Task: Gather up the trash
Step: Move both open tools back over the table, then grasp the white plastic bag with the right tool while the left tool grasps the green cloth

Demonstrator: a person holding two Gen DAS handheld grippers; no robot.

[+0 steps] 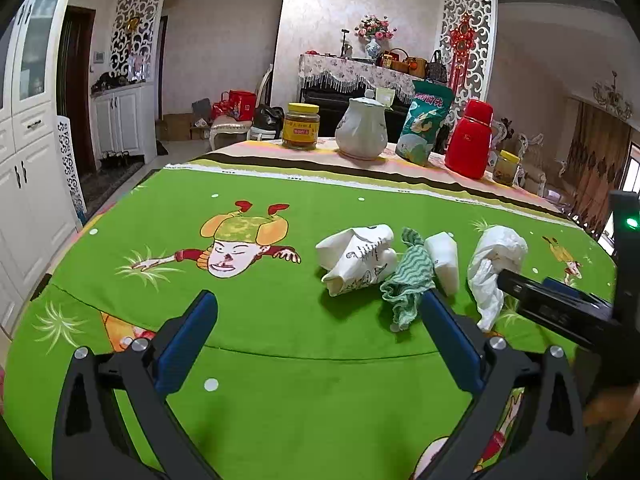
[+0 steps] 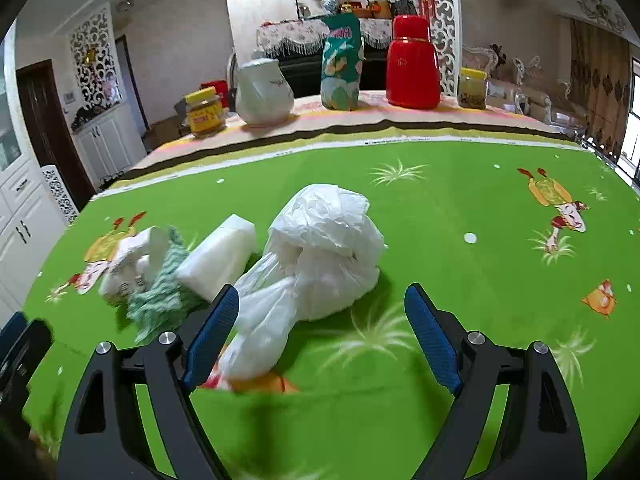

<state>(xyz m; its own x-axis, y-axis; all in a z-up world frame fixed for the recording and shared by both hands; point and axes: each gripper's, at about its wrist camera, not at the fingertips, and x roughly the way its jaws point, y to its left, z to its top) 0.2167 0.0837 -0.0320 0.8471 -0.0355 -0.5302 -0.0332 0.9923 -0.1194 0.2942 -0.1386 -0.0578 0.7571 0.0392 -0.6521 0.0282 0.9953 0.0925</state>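
Trash lies in a row on the green cartoon tablecloth point(image 1: 280, 380): a crumpled printed paper point(image 1: 356, 258), a green wavy cloth point(image 1: 408, 280), a white block point(image 1: 443, 256) and a white plastic bag point(image 1: 494, 262). My left gripper point(image 1: 318, 308) is open above the cloth, with the green cloth at its right finger. My right gripper point(image 2: 322, 306) is open around the tail of the white plastic bag point(image 2: 324, 248). The white block point(image 2: 218, 258), green cloth point(image 2: 164, 292) and paper point(image 2: 128, 262) lie to its left. The right gripper also shows in the left wrist view point(image 1: 560, 308).
At the table's far edge stand a yellow-lidded jar point(image 1: 301, 126), a white ceramic pot point(image 1: 361, 128), a green snack bag point(image 1: 424, 124), a red flask point(image 1: 469, 140) and a small jar point(image 1: 505, 168). White cabinets point(image 1: 24, 184) stand at left.
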